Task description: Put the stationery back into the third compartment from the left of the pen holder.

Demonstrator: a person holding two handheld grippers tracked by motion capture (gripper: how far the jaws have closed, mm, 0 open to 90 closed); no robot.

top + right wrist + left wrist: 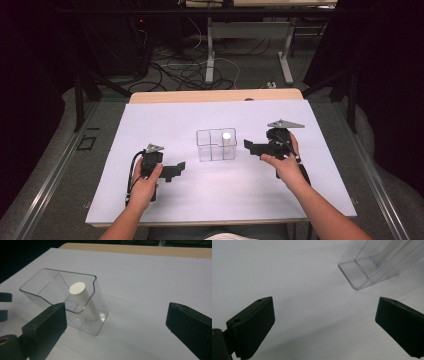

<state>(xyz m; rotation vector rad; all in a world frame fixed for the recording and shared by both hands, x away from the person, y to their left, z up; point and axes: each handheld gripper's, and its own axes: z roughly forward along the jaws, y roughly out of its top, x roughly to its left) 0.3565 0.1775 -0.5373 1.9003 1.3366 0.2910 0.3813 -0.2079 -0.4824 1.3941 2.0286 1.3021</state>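
Note:
A clear plastic box [216, 145] with two compartments stands at the middle of the white table sheet. A white cylinder [226, 142] stands upright in its right compartment; in the right gripper view the cylinder [83, 301] leans a little inside the box [50, 287]. My left gripper [175, 171] sits left of the box, open, nothing between its jaws. My right gripper [252, 148] is just right of the box, open and empty, pointing at it. The left gripper view has the box's base [362, 270] at the upper right, beyond the open gripper [324, 322].
The white sheet [150, 125] covers a wooden table whose far edge [215, 95] shows behind it. Beyond the table lie floor cables [175, 70] and desk legs [210, 50]. Dark curtains stand at both sides. The left gripper's jaws [3, 306] show at the far left of the right gripper view.

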